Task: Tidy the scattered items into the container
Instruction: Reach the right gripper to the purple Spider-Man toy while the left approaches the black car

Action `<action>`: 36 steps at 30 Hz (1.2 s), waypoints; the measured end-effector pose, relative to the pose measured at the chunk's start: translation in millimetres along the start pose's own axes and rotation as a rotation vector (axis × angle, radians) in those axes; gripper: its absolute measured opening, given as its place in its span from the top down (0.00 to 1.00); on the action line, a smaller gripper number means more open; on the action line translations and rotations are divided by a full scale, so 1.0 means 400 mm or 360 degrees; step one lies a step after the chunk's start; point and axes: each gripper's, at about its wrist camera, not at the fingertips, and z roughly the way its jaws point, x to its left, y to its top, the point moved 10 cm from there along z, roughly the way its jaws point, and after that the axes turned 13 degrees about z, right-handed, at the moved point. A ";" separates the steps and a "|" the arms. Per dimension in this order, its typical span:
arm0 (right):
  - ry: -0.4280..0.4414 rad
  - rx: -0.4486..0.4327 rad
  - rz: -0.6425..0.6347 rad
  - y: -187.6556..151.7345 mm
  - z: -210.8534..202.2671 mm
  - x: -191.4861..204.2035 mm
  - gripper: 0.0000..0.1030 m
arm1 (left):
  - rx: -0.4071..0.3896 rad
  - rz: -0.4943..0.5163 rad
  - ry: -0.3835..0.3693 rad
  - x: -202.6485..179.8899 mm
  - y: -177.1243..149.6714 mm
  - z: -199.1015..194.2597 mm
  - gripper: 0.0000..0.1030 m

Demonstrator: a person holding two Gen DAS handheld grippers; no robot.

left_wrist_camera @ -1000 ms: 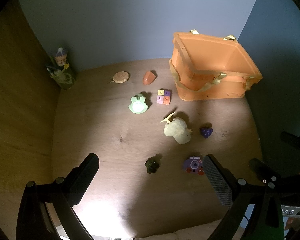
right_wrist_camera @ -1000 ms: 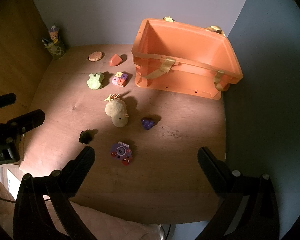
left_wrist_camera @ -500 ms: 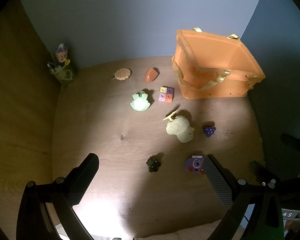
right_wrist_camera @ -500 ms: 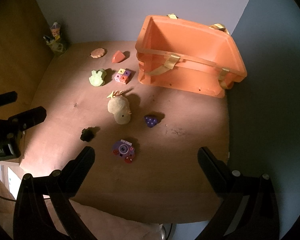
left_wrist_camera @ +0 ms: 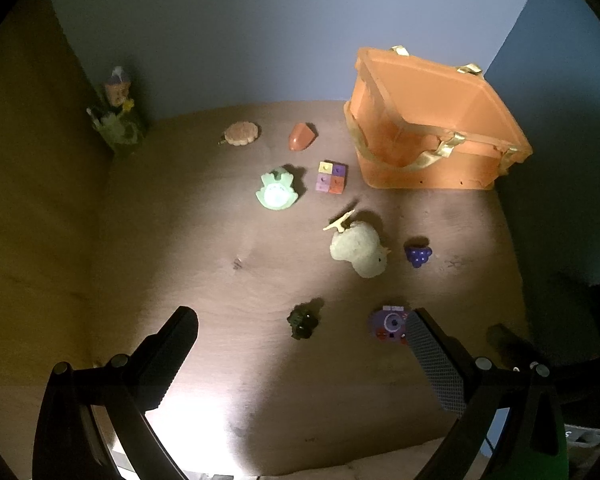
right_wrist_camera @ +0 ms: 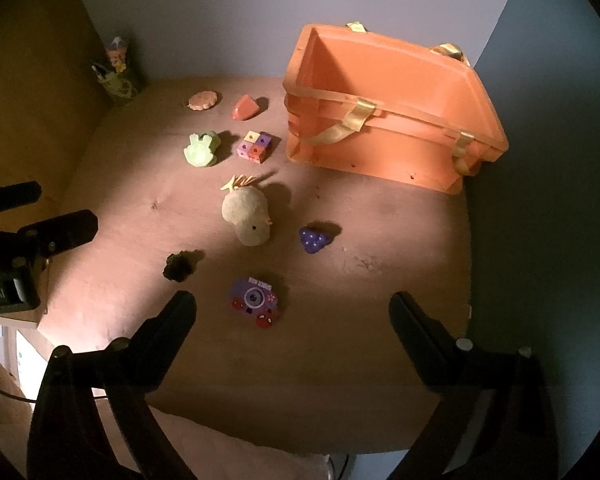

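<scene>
Nothing's picked up yet, so this is the "choose a first item" moment. Both grippers hang over the near edge of the wooden table (right_wrist_camera: pixel 380 344) with jaws spread wide and empty: left gripper (left_wrist_camera: pixel 300 332), right gripper (right_wrist_camera: pixel 292 308).

Closest grab for the right one is the purple toy camera (right_wrist_camera: pixel 254 300), lying flat just ahead of its fingers. It looks thin, so I'd come straight down and pinch across its narrow sides. The dark little figure (left_wrist_camera: pixel 302 320) sits between the left fingers, easy second pick.

Further out: plush chick (right_wrist_camera: pixel 248 212), purple grape piece (right_wrist_camera: pixel 314 238), coloured block cube (right_wrist_camera: pixel 254 146), green frog toy (right_wrist_camera: pixel 200 150), orange wedge (right_wrist_camera: pixel 245 107), cookie (right_wrist_camera: pixel 202 100).

The orange crate (right_wrist_camera: pixel 380 136) sits far right, open-topped, and looks empty inside.
</scene>
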 end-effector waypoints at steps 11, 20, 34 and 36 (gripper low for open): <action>0.0014 0.0072 0.0040 -0.034 0.057 0.000 0.10 | 0.0088 -0.0167 0.0004 0.052 -0.048 0.065 0.01; -0.0004 0.0077 0.0011 -0.055 0.088 0.008 0.10 | 0.0040 -0.0099 -0.0081 0.035 -0.053 0.091 0.01; 0.0020 0.0086 0.0049 -0.085 0.137 0.012 0.10 | 0.0029 -0.0057 -0.0069 0.031 -0.084 0.145 0.01; -0.0005 0.0072 0.0074 -0.088 0.141 0.009 0.10 | 0.0045 -0.0045 -0.0056 0.032 -0.092 0.155 0.01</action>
